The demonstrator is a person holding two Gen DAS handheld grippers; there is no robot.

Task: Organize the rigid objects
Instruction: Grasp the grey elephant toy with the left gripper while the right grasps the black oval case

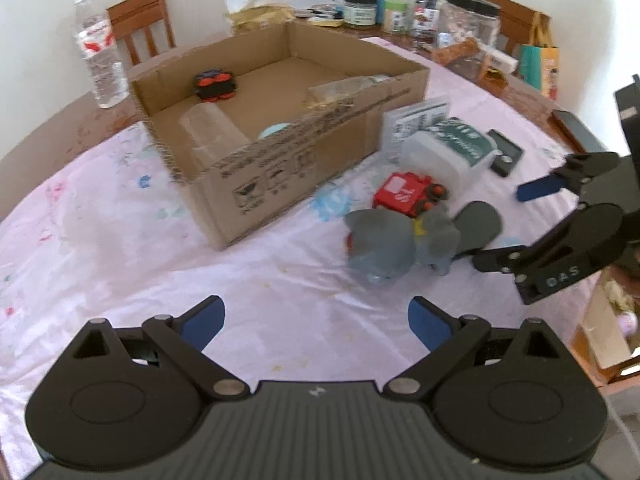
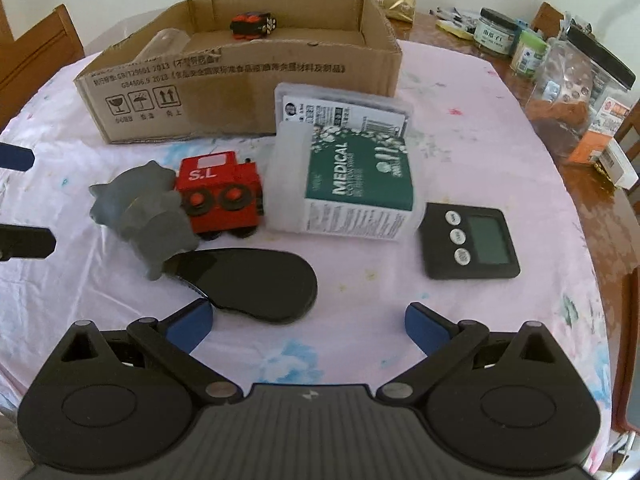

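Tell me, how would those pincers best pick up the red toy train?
Probably from above, jaws across the red toy train's flat cab sides. It lies tipped with its wheels facing the right gripper, the grey toy touching one end, so the top is freest.

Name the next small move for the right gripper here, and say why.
Probably ease the right gripper forward and down onto the flat black oval piece. Its jaws stand open and empty, that piece lies nearest between them on the cloth, and the cardboard box behind already holds a black-and-red toy.
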